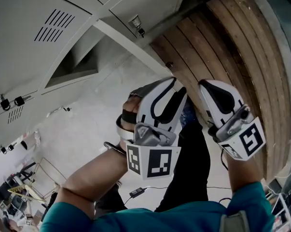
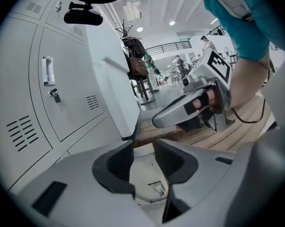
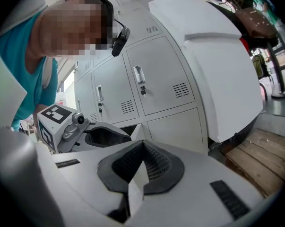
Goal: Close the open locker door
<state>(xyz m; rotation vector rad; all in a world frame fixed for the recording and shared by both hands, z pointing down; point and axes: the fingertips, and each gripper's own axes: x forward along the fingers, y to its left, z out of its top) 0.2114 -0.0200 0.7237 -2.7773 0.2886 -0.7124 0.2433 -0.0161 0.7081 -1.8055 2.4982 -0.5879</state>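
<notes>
1 white locker door (image 3: 218, 79) hangs wide; left gripper (image 2: 143, 150) gapes, right gripper (image 3: 142, 148) closed.

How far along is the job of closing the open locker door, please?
Nothing looks done yet: the locker door still stands swung out from the lockers. In hand: both grippers are held up in front of the lockers, the left gripper open and empty, the right gripper shut on nothing, neither touching the door. Left to do: reach the door and push it shut.
</notes>
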